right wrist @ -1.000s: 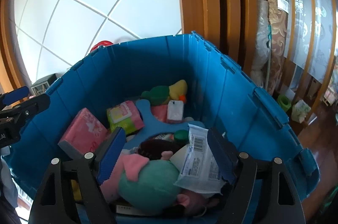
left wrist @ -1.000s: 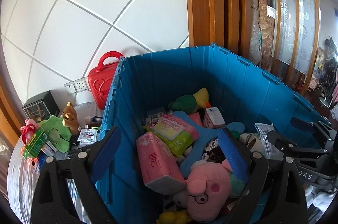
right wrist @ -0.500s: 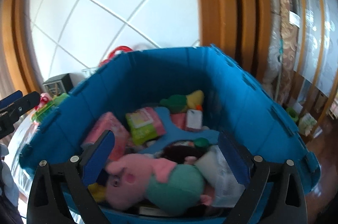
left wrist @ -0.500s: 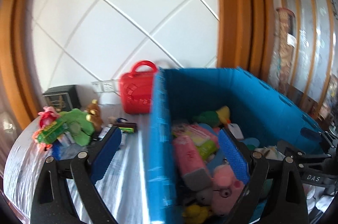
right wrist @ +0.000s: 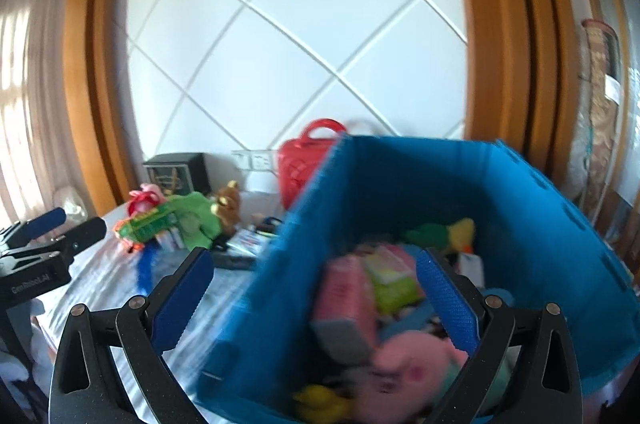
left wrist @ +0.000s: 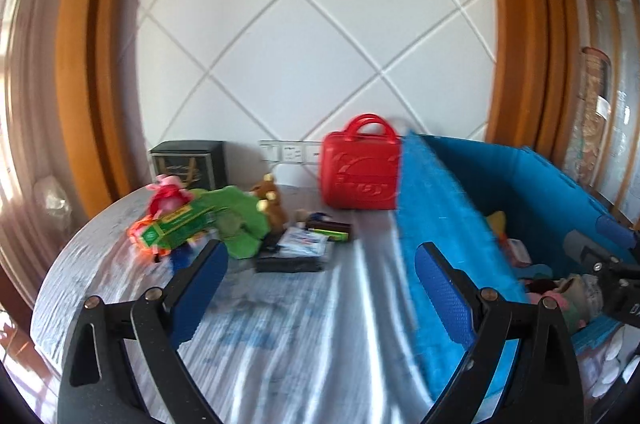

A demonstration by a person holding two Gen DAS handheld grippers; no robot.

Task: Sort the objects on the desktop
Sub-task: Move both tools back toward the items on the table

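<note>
A blue bin [left wrist: 444, 224] [right wrist: 520, 207] stands at the table's right, holding a pink tissue pack [right wrist: 346, 300], a pink pig plush [right wrist: 412, 372], a green-yellow duck plush [right wrist: 440, 234] and more. Loose items lie at the back left of the table: a green plush [left wrist: 240, 224] [right wrist: 196, 216], a green box [left wrist: 176, 226], a brown bear [left wrist: 272, 201], a black flat item [left wrist: 290, 264]. My left gripper [left wrist: 320, 288] is open and empty over the table, left of the bin. My right gripper [right wrist: 316, 298] is open and empty above the bin's left wall.
A red case [left wrist: 360, 169] [right wrist: 300, 163] stands by the wall beside the bin. A black box [left wrist: 188, 163] sits at the back left. The table [left wrist: 280, 344] has a silvery cover. The left gripper also shows in the right wrist view [right wrist: 44, 244], at far left.
Both grippers have swung left. The left went from over the bin's left wall to over the table; the right went from over the bin's contents to its left wall. Both stay open.
</note>
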